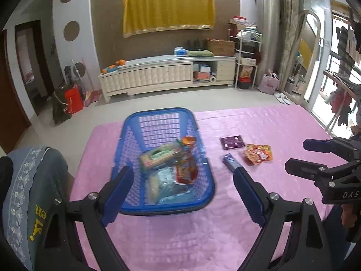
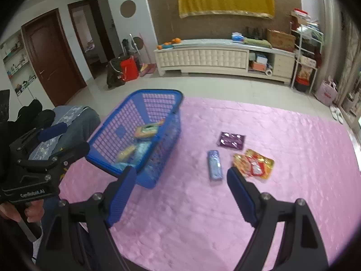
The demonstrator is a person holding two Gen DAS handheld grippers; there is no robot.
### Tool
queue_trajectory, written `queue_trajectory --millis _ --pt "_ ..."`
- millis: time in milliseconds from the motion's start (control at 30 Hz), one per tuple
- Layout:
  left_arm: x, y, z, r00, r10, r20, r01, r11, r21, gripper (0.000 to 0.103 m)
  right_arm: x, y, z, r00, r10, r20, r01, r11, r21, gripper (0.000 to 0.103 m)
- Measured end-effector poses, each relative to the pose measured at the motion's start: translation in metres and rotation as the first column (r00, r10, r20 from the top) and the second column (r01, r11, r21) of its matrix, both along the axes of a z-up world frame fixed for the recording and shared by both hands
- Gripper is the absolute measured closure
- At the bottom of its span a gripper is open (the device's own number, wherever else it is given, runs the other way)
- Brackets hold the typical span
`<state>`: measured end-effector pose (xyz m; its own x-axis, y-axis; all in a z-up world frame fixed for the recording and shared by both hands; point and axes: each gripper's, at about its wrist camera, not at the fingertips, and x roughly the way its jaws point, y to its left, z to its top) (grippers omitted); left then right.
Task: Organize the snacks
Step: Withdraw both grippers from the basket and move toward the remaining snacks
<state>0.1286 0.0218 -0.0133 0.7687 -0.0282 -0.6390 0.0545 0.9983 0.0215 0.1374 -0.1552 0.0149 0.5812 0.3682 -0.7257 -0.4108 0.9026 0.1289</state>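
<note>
The job looks partly done: several packets, among them a green-and-pink pack (image 1: 159, 157) and a red pouch (image 1: 186, 169), already lie in the blue basket (image 1: 135, 126) on the pink-covered desk (image 1: 259, 124), while three snacks remain outside it, to its right. These are a flat dark purple packet (image 2: 231, 140), a slim blue bar (image 2: 214, 165) and a crinkled, glossy orange-red pouch (image 2: 253, 163), all lying flat and close together but apart. Both the left hand-held gripper (image 1: 182, 180) and the right hand-held gripper (image 2: 181, 180) hang released, jaws spread wide, grasping nothing.
</note>
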Motion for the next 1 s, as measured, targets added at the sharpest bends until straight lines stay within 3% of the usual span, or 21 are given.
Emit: queue_trajectory --millis 400,567,733,1000 --pt "0.025 -0.069 -0.010 0.996 -0.085 -0.040 0.084 0.996 -0.007 0.015 0.008 -0.067 -0.006 0.997 -0.078 -0.021 0.078 0.997 0.024 0.017" --pt "0.033 -0.090 -0.014 0.996 -0.086 -0.033 0.087 0.996 0.004 0.015 0.017 -0.084 -0.012 0.997 -0.074 0.004 0.074 0.997 -0.010 0.017" --pt "0.050 -0.102 -0.027 0.995 -0.081 -0.054 0.080 0.997 -0.010 0.015 0.037 -0.104 -0.031 0.997 -0.081 -0.013 0.081 0.997 -0.006 0.017" --pt "0.100 -0.116 -0.059 0.986 -0.058 -0.156 0.048 0.996 -0.071 0.015 0.083 -0.124 -0.069 0.992 -0.085 -0.091 0.087 0.996 0.012 0.017"
